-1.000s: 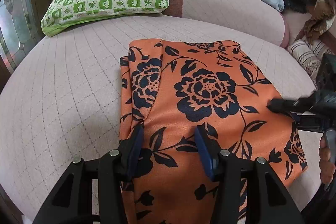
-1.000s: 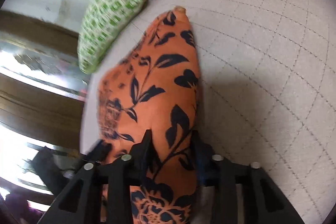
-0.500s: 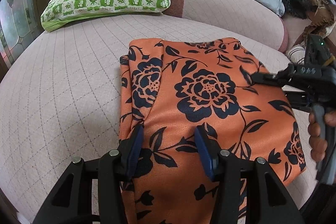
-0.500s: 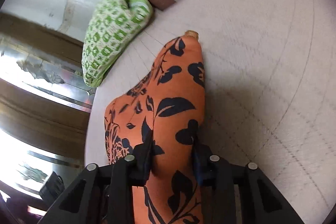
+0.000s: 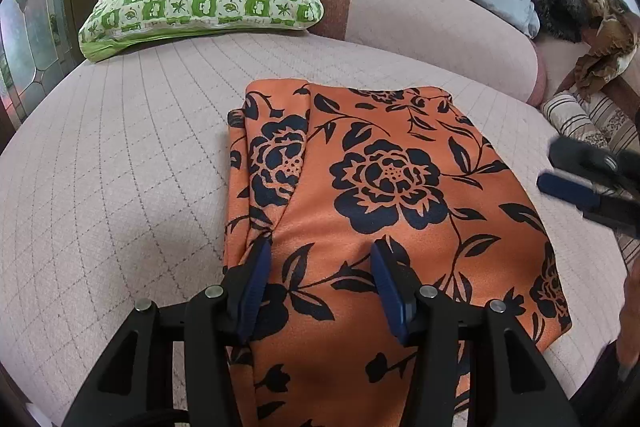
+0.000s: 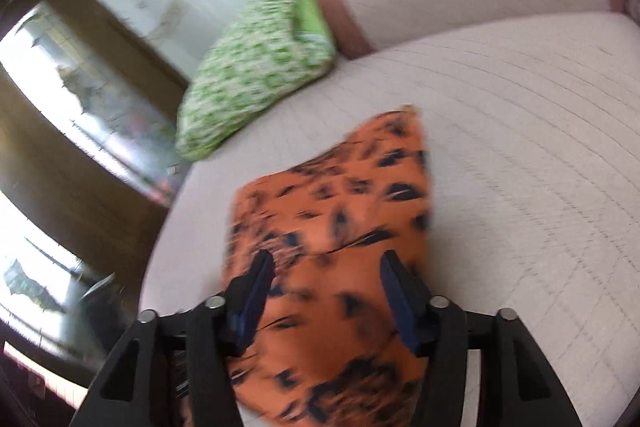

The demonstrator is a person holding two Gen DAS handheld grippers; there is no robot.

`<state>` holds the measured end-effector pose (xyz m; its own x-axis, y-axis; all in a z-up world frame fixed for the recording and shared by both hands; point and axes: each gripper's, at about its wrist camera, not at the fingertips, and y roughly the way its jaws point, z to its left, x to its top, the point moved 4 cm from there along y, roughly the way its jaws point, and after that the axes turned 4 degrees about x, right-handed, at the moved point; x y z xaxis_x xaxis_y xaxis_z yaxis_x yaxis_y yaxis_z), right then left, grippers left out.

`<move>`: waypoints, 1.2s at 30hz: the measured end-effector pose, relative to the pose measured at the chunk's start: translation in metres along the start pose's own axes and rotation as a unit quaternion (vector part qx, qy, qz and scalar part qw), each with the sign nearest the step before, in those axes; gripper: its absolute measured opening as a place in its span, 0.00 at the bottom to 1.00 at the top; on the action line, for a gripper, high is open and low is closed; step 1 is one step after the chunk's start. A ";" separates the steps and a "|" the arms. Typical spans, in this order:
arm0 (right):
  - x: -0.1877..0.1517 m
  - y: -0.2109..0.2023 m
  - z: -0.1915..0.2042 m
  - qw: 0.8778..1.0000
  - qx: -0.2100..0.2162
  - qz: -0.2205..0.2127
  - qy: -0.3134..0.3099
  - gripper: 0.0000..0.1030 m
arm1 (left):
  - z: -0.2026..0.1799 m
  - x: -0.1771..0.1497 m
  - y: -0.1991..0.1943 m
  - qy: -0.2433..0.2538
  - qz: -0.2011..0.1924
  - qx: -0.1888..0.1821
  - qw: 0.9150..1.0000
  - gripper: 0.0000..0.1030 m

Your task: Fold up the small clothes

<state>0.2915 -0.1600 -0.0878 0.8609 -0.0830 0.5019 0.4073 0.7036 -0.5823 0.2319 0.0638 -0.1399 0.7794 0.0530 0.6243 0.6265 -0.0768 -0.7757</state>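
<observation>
Right claw (image 6: 326, 263) just sprung open off the folded orange floral cloth (image 5: 384, 187) and lifted away; left claw (image 5: 318, 253) unchanged, half-open over it.

Left gripper (image 5: 318, 259): black plastic frame w/ two triangular cut-out arms, four round silver screws across the near side, dark blue pads lining the inner faces of both black fingers. Right gripper (image 6: 326, 269): same build, black frame, silver screws, blue pads; view is motion-blurred. From the left wrist cam the right gripper (image 5: 560, 171) shows at far right, black body w/ blue pad; part of a hand (image 5: 632, 311) at the right edge, sleeve not discernible.
</observation>
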 end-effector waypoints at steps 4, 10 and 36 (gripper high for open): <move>-0.029 0.037 -0.002 0.995 0.014 0.096 -0.006 0.75 | 0.007 0.002 -0.027 -0.012 -0.028 -0.003 1.000 0.52; -0.024 0.003 0.035 0.998 0.036 0.047 -0.038 0.78 | 0.059 -0.026 -0.067 -0.118 -0.041 0.005 0.992 0.70; -0.097 -0.069 0.001 0.999 0.014 0.013 -0.046 0.83 | 0.049 -0.054 -0.028 -0.210 0.081 -0.138 0.964 0.68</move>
<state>0.1794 -0.2000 -0.0956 0.8389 0.0002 0.5443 0.3754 0.7239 -0.5789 0.1727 0.1116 -0.1564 0.8373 0.4129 0.3584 0.5155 -0.3775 -0.7692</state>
